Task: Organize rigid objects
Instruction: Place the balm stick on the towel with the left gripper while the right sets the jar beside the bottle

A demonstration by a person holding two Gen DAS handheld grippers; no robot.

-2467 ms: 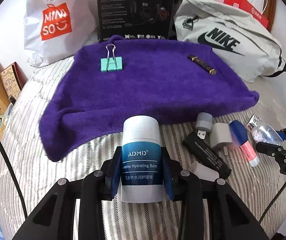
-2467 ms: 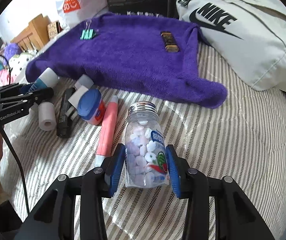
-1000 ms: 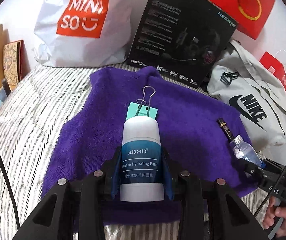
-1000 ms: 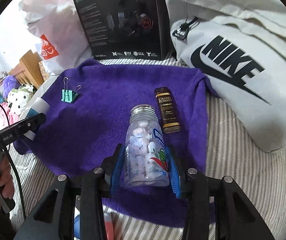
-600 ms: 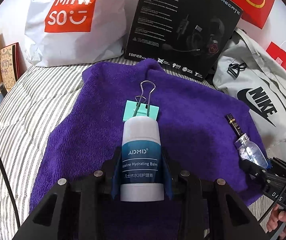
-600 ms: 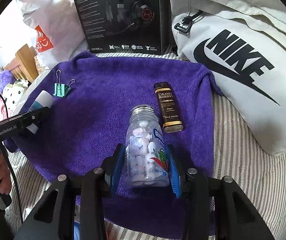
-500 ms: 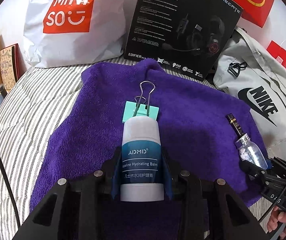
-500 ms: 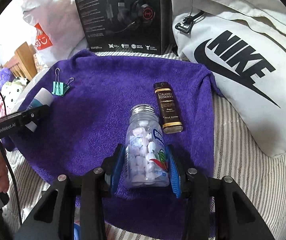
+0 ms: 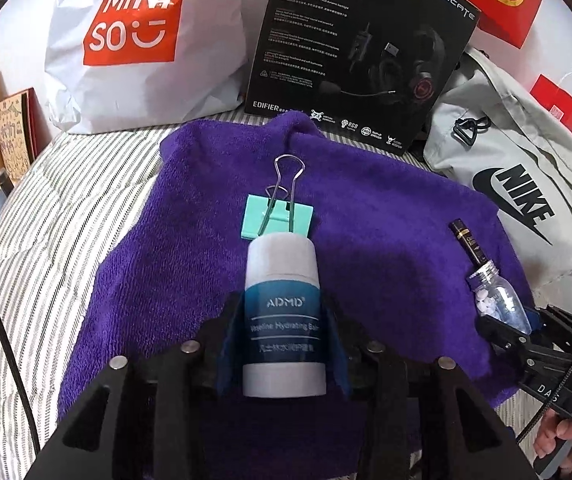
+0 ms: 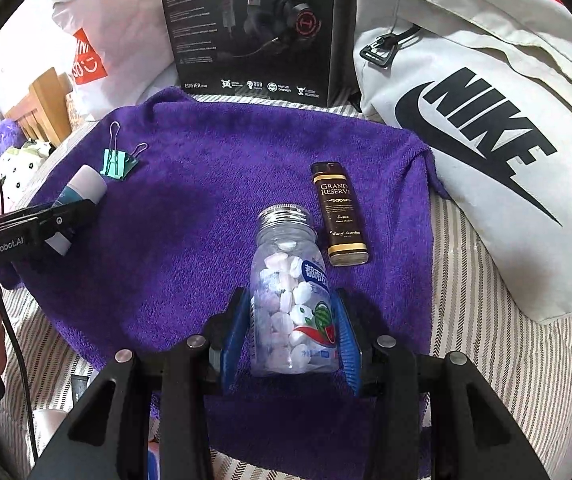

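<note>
Nearest you, your left gripper [image 9: 284, 344] has the white-and-blue balm stick [image 9: 282, 312] between its blue pads; the jaws are opening, and a sliver of gap already shows on either side, so the stick looks set down on the purple towel [image 9: 365, 248], its cap just short of the teal binder clip [image 9: 278, 220]. Your right gripper [image 10: 291, 332] is doing the same with the clear candy bottle [image 10: 289, 304]: its jaws are opening too, the pads stand slightly off the bottle's sides, and the bottle lies on the towel just beside the brown lighter [image 10: 339, 216].

So four items now sit on the towel: clip, lighter, stick and bottle. That part I judge done once you back both grippers away.

Behind the towel, the headset box [image 9: 357, 52] and the grey bag [image 10: 485, 112] are only backdrop. How many loose things still wait on the striped bedding [image 10: 485, 360] you cannot tell here.
</note>
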